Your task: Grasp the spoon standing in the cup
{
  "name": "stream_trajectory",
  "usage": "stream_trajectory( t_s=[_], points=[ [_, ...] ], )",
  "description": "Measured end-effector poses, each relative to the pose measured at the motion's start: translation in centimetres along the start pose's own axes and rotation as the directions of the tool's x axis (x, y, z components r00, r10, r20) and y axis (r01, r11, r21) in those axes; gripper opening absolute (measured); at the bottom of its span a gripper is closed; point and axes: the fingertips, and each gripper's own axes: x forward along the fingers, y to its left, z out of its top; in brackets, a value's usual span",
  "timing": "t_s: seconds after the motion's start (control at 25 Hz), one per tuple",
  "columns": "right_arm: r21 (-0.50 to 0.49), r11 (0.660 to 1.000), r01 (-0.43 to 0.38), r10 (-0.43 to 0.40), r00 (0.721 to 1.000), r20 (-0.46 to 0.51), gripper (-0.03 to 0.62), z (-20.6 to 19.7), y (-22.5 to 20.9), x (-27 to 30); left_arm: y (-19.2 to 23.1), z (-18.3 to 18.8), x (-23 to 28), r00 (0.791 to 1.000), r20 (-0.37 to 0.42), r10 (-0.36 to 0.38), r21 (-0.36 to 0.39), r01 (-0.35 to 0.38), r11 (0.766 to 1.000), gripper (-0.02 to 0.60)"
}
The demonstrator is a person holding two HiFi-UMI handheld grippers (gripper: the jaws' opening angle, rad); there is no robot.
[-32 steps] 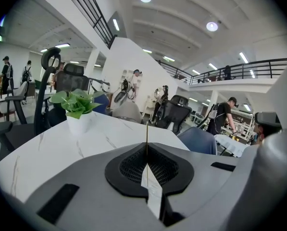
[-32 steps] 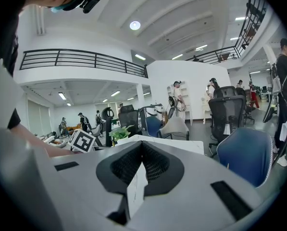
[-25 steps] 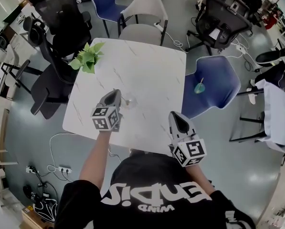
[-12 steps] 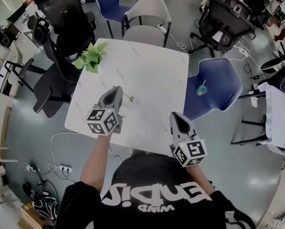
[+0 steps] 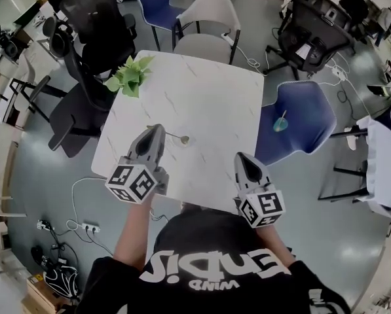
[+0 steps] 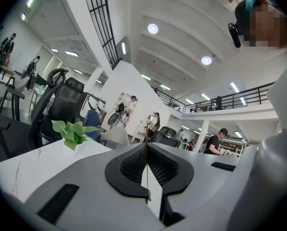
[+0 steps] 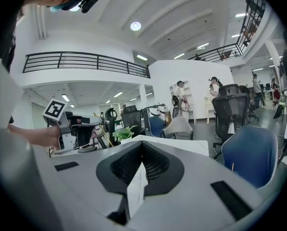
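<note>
A thin gold spoon (image 5: 175, 136) sticks out level from my left gripper (image 5: 157, 128), its bowl end pointing right over the white marble table (image 5: 208, 97). The left gripper view, tilted up toward the ceiling, shows the spoon's handle (image 6: 147, 177) pinched between the shut pads of the left gripper (image 6: 147, 147), with the bowl up past the tips. I cannot make out the clear cup in any view. My right gripper (image 5: 242, 157) hovers at the table's near edge, shut on nothing (image 7: 142, 146).
A small green plant (image 5: 130, 77) stands at the table's far left corner. A blue chair (image 5: 293, 120) with a teal object on its seat is at the right. A grey chair (image 5: 195, 44) and black office chairs (image 5: 84, 51) ring the table.
My left gripper has drawn back toward the person and tipped upward, carrying the spoon, which went from standing near upright to lying level. The right gripper has barely moved.
</note>
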Motion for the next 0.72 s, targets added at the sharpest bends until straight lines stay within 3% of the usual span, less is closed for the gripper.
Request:
stream_trajectory(
  t_s=[0.24, 0.72],
  points=[
    [0.003, 1.000, -0.005, 0.005, 1.000, 0.002, 0.008, 0.1, 0.2, 0.4, -0.3, 0.6, -2.3, 0.999, 0.037, 0.011, -0.044, -0.010, 0.999, 0.014],
    [0.014, 1.000, -0.006, 0.006, 1.000, 0.004, 0.008, 0.0, 0.0, 0.3, 0.1, -1.0, -5.6, 0.997, 0.041, 0.058, -0.094, -0.054, 0.994, 0.014]
  ],
)
